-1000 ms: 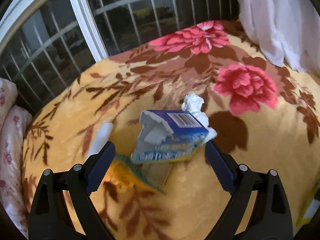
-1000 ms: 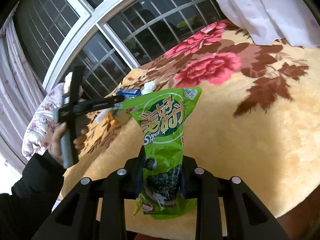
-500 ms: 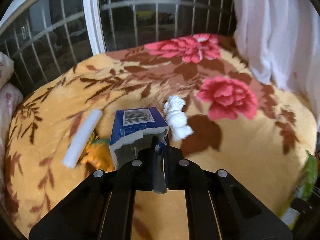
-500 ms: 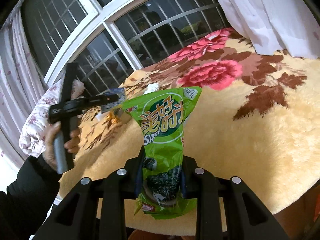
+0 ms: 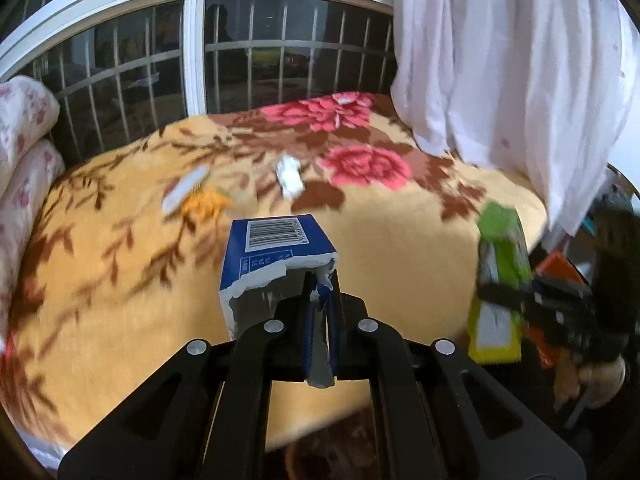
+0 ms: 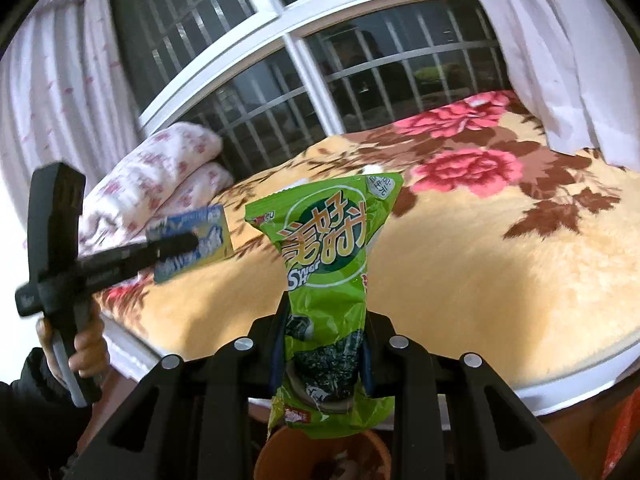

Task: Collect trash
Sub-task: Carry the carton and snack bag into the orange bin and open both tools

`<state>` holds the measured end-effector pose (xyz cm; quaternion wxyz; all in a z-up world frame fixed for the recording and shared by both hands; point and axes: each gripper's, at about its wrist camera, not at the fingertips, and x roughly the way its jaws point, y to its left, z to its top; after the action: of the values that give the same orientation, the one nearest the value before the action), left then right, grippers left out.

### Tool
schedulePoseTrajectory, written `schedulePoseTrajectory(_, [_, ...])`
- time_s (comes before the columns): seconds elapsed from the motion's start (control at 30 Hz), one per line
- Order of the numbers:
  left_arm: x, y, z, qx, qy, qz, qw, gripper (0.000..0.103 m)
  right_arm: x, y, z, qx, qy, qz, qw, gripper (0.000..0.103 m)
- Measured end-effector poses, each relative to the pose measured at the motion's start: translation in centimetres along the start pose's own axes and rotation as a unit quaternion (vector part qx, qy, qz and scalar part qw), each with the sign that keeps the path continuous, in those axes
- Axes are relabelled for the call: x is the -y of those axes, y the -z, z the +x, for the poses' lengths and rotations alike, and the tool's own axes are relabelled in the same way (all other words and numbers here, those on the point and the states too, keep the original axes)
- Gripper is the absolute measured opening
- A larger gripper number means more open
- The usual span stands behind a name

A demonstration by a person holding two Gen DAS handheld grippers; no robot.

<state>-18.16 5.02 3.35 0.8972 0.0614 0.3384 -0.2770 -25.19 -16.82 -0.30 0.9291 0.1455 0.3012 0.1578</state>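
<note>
Lifted off blanket: torn blue box [image 5: 276, 256], empty, pinched in left tongs [image 5: 321, 304]; right tongs [image 6: 326, 344] clamp green packet [image 6: 332, 264].

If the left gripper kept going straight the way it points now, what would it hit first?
Probably the blanket on the bed, just beyond the torn blue box held in the left gripper; depth is unclear.

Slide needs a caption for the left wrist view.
Left gripper shut on torn blue box above floral blanket; crumpled tissue remains.
</note>
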Motion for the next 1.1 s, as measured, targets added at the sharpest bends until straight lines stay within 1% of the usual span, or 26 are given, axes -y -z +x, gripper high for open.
schedulePoseTrajectory(0.13, [1.3, 5.3, -2.2, -0.021, 0.011, 0.000, 0.9997, 0.005, -1.9, 2.3, -1.1, -0.028, -0.022, -0.028, 0.999, 0.028])
schedulePoseTrajectory(0.27, [2.2, 9.9, -2.8, -0.056, 0.026, -0.003, 0.9981, 0.005, -3.1, 4.9, -1.3, -0.070, -0.042, -0.044, 0.996, 0.028])
schedulePoseTrajectory(0.3, [2.4, 11.2, -2.6, -0.069, 0.026, -0.004, 0.9973, 0.005, -3.4, 5.8, -1.2, -0.086, -0.050, -0.051, 0.994, 0.028])
schedulePoseTrajectory(0.4, [2.5, 13.8, -1.6, -0.098, 0.026, -0.008, 0.9948, 0.005, -4.1, 8.1, -0.6, -0.128, -0.060, -0.069, 0.988, 0.028])
schedulePoseTrajectory(0.5, [2.3, 16.4, 0.8, -0.139, 0.015, -0.006, 0.9902, 0.005, -4.2, 10.5, 0.6, -0.175, -0.050, -0.079, 0.980, 0.028])
schedulePoseTrajectory(0.63, [1.6, 19.9, 4.7, -0.204, 0.028, -0.024, 0.9784, 0.005, -3.3, 13.5, 3.6, -0.243, -0.024, -0.082, 0.966, 0.028])
schedulePoseTrajectory(0.7, [1.5, 21.1, 6.8, -0.237, 0.036, -0.025, 0.9704, 0.005, -2.9, 14.8, 5.0, -0.271, -0.017, -0.082, 0.959, 0.028])
schedulePoseTrajectory(0.8, [1.2, 22.2, 9.3, -0.278, 0.041, -0.029, 0.9593, 0.005, -2.4, 16.5, 7.5, -0.314, -0.009, -0.086, 0.946, 0.028])
schedulePoseTrajectory(0.93, [0.0, 23.3, 12.1, -0.311, 0.028, -0.041, 0.9491, 0.005, -1.7, 18.4, 11.1, -0.359, 0.004, -0.087, 0.929, 0.028])
schedulePoseTrajectory(1.03, [-1.0, 24.3, 14.3, -0.341, 0.025, -0.057, 0.9379, 0.005, -1.1, 19.7, 13.5, -0.389, 0.016, -0.085, 0.917, 0.028])
schedulePoseTrajectory(1.1, [-1.3, 24.9, 15.6, -0.363, 0.026, -0.064, 0.9294, 0.005, -0.6, 20.5, 14.5, -0.406, 0.016, -0.077, 0.910, 0.028])
